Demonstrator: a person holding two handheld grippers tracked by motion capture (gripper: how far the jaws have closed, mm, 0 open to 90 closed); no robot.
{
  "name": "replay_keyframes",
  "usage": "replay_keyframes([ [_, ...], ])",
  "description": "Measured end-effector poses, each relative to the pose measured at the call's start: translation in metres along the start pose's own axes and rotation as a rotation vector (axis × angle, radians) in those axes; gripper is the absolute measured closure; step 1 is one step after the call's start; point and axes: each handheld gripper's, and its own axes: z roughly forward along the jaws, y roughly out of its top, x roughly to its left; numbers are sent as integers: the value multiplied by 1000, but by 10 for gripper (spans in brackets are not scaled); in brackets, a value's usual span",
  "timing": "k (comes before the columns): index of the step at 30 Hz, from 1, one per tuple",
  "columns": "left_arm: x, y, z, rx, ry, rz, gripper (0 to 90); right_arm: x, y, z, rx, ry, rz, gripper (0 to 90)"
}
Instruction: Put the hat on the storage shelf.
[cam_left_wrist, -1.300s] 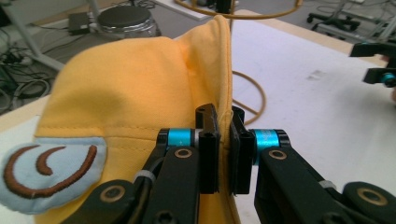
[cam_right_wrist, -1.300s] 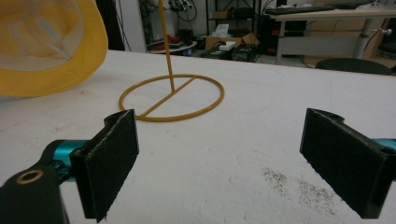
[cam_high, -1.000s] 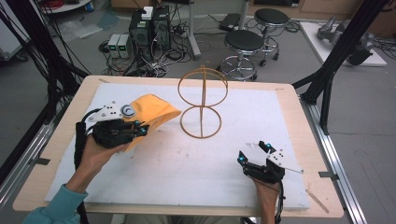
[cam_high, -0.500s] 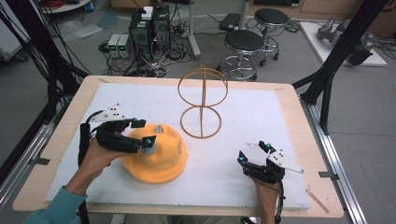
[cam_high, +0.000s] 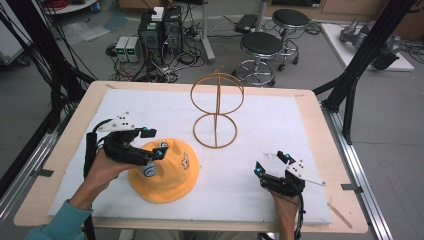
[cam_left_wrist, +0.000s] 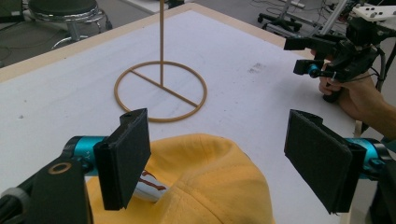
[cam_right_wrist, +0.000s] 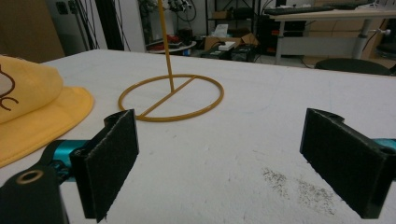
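So, in the high view the yellow fabric bucket hat (cam_high: 165, 171) lay flat on the white table mat (cam_high: 280, 125), short of the golden wire hat stand (cam_high: 216, 111). In the left gripper view the left gripper (cam_left_wrist: 219, 149), jaws just opened wide, hovered over the crown, gripping nothing. In the right gripper view the right gripper (cam_right_wrist: 233, 163) stood wide and empty; hanging the hat seemingly remained.

One yellow hat (cam_high: 167, 170) on bench (cam_high: 300, 107), lower left of frame; one wire stand (cam_high: 216, 112), centre of frame, made of two rings on one upright rod; two tools: left tool (cam_high: 152, 142) at lower left, right tool (cam_high: 270, 165) at lower right; two round stools (cam_high: 262, 45) on floor, upper right; one white mat (cam_high: 270, 125) covering bench.
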Motion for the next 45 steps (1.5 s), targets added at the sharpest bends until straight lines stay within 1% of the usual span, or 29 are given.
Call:
replay_keyframes([
  [3, 0, -3, -5, 7, -10, 16, 220, 0, 0, 0, 0, 0, 1, 105],
  [4, 1, -5, -7, 13, -10, 25, 220, 0, 0, 0, -2, 0, 2, 105],
  [5, 3, -8, -10, 15, -7, 26, 220, 0, 0, 0, -5, 0, -1, 105],
  [8, 10, -17, -17, 21, 7, 12, 221, 0, 0, 0, -4, 0, -2, 105],
  [10, 14, -22, -21, 20, 15, -6, 221, 0, 0, 0, -1, 1, 0, 105],
  [15, 22, -33, -26, 27, 7, -23, 223, 0, 0, 0, 0, 0, 1, 105],
  [16, 23, -35, -26, 30, 5, -20, 223, 0, 0, 0, 0, -1, -1, 105],
  [19, 29, -40, -27, 40, -12, 4, 223, 0, 0, 0, 2, -3, -5, 105],
  [21, 32, -42, -28, 52, -26, 37, 226, 0, 0, 0, 3, -3, -3, 105],
  [26, 40, -45, -27, 122, -76, 121, 234, 1, 0, 0, 4, -4, -4, 105],
  [28, 43, -46, -27, 149, -78, 143, 234, 1, 0, 0, 4, -4, -4, 105],
  [29, 44, -46, -27, 154, -83, 153, 234, 1, 0, 0, 4, -4, -4, 105],
  [32, 47, -46, -26, 172, -67, 153, 234, 1, 0, 0, 4, -4, -4, 105],
  [34, 50, -47, -25, 182, -45, 146, 241, 1, 0, 0, 4, -4, -5, 105],
  [36, 50, -47, -24, 194, -31, 145, 248, 1, 0, 0, 4, -4, -6, 105],
  [39, 47, -48, -19, 213, -32, 155, 259, 1, 0, 0, 4, -4, -2, 105],
  [41, 45, -48, -15, 229, -42, 166, 273, 1, 0, 0, 4, -4, -4, 105],
  [42, 44, -49, -13, 236, -41, 166, 276, 1, 0, 0, 4, -4, -4, 104],
  [43, 43, -49, -11, 245, -40, 174, 279, 1, 0, 0, 3, -5, -5, 105],
  [45, 42, -50, -8, 257, -42, 170, 289, 1, 0, 0, 1, -7, 0, 105],
])
